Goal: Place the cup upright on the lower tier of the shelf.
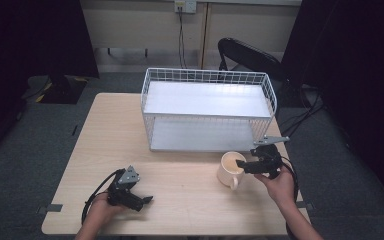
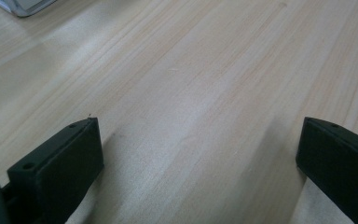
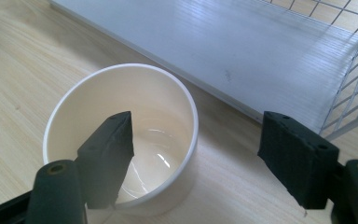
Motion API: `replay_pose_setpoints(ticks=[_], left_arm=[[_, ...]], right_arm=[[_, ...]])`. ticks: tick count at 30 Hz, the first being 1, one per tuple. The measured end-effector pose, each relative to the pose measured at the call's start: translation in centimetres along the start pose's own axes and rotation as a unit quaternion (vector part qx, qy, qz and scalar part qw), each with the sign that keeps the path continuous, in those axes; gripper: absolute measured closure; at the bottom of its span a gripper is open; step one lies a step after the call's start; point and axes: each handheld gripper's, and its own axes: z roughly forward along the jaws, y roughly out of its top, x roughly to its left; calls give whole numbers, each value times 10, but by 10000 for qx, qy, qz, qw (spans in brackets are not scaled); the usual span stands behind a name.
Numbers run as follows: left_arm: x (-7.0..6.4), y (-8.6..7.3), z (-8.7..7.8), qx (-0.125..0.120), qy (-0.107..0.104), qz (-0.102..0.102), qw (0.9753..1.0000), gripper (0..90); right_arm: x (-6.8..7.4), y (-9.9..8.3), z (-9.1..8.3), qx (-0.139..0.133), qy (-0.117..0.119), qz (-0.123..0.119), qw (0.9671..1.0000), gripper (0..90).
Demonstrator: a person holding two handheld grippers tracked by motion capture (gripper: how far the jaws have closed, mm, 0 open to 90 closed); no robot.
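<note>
A cream mug [image 1: 230, 169] [image 3: 121, 135] stands upright on the wooden table [image 1: 180, 150], in front of the wire rack's right end, its handle toward the person. My right gripper [image 1: 245, 162] [image 3: 200, 154] is open and straddles the mug's rim: one jaw hangs inside the mug, the other is outside on the rack side. The mug is empty. My left gripper [image 1: 142, 200] [image 2: 198, 158] rests low over the table near the front left, open, with bare wood between its jaws.
A white two-tier wire rack [image 1: 207, 107] stands at the back middle of the table; its lower shelf [image 3: 242, 46] lies just behind the mug. A black chair [image 1: 250, 57] stands behind the table. Cables trail from both grippers.
</note>
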Motion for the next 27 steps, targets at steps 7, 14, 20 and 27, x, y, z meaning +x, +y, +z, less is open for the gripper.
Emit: replay_pose_setpoints(ticks=[7,14,20,27], left_arm=[[0,0,0,1,-1,0,10000,0],[0,0,0,3,-5,3,10000,0],[0,0,0,1,-1,1,10000,0],[0,0,0,0,-3,0,10000,0]], right_arm=[[2,0,3,0,29,3,10000,312],[3,-1,5,39,45,21,10000,385],[3,-2,9,96,52,32,9999,460],[5,-2,13,181,71,-11,9998,538]])
